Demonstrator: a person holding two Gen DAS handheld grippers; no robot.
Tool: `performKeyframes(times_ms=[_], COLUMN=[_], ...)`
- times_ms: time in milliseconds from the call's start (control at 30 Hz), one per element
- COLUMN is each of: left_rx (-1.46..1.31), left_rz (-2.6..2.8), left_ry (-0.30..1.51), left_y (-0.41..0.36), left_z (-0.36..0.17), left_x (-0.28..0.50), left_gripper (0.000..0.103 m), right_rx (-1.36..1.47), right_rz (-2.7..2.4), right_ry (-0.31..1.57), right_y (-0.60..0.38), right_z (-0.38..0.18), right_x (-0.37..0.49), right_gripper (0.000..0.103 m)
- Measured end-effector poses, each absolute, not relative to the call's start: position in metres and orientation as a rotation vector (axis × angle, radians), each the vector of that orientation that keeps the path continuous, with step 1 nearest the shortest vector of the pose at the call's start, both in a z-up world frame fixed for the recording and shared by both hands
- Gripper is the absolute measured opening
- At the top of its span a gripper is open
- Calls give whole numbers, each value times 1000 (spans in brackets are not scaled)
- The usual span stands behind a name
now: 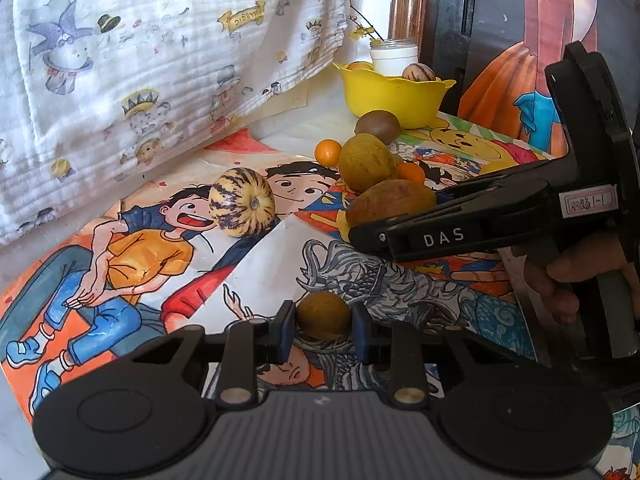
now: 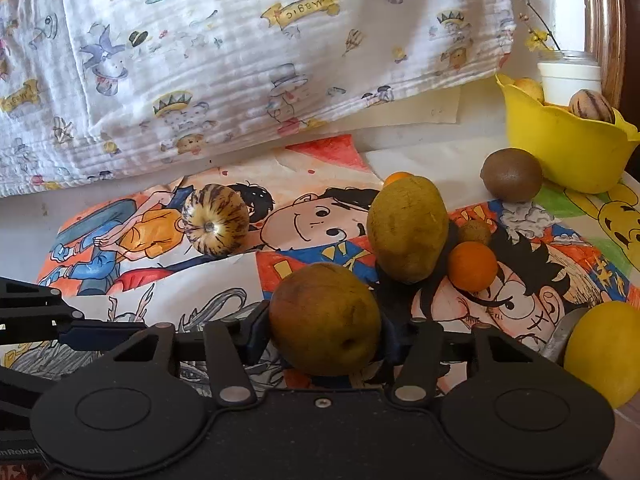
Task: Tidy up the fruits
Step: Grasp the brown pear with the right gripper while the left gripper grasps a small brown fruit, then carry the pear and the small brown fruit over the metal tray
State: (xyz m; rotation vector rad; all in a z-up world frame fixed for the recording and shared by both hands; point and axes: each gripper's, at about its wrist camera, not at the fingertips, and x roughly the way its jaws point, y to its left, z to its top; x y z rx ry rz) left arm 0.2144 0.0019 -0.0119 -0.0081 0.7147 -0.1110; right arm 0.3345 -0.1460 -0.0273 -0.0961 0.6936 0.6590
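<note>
Left wrist view: my left gripper (image 1: 323, 330) clamps small brown fruit (image 1: 323, 314); right gripper (image 2: 324, 334) clamps brown pear (image 2: 325, 318); I lift both straight, carry to yellow bowl (image 2: 568, 160) at table's far right corner

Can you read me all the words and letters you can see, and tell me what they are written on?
"DAS": white letters on the black finger of the right gripper, left wrist view.
"Magic": yellow ribbon printed on the white cloth; in the right wrist view it reads mirrored.
Pink label on the right gripper's body: handwritten, seems to end "1-1", the rest too blurred.
White letters at the bottom left edge, right wrist view: cut off, unreadable.
</note>
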Motion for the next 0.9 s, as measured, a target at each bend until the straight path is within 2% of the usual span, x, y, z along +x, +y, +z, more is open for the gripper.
performKeyframes(times_ms=[500, 900], left_rx=[-35, -11], left_rz=[-75, -128], left_ry=[716, 677], left_y=[3, -32], left_z=[-1, 26], left_x=[216, 219], left_gripper=[32, 32], right_rx=[-22, -26], right_rz=[661, 560], right_ry=[652, 547], right_y=[-174, -257], right_z=[-5, 36], right_x=[312, 256], right_gripper=[55, 55])
